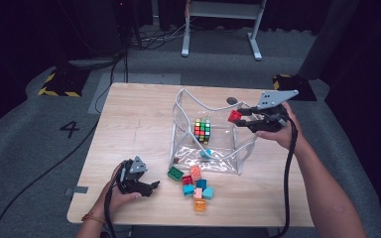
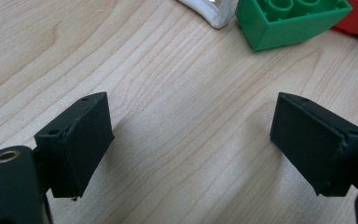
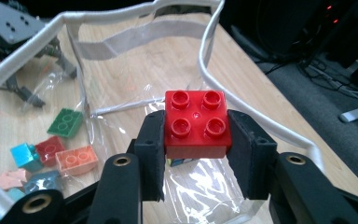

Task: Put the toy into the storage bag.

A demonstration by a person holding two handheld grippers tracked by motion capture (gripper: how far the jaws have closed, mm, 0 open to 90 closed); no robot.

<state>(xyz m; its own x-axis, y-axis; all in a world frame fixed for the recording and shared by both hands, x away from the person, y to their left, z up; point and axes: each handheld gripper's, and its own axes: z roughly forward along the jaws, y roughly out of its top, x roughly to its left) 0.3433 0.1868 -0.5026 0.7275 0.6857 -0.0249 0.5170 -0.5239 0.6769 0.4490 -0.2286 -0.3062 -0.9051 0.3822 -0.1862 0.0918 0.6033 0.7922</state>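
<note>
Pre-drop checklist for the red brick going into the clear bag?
1. Red brick clamped squarely between the jaws of the right hand-held gripper: ok.
2. Clear bag mouth standing open: ok.
3. Brick over the opening: it hangs at the bag's right rim; fully inside it, cannot tell.
4. Landing spot: Rubik's cube sits inside with bare bottom beside it: ok.
5. Left hand-held gripper open, empty, away from the bag: ok.
6. Green brick and other loose bricks outside the bag: ok.
</note>
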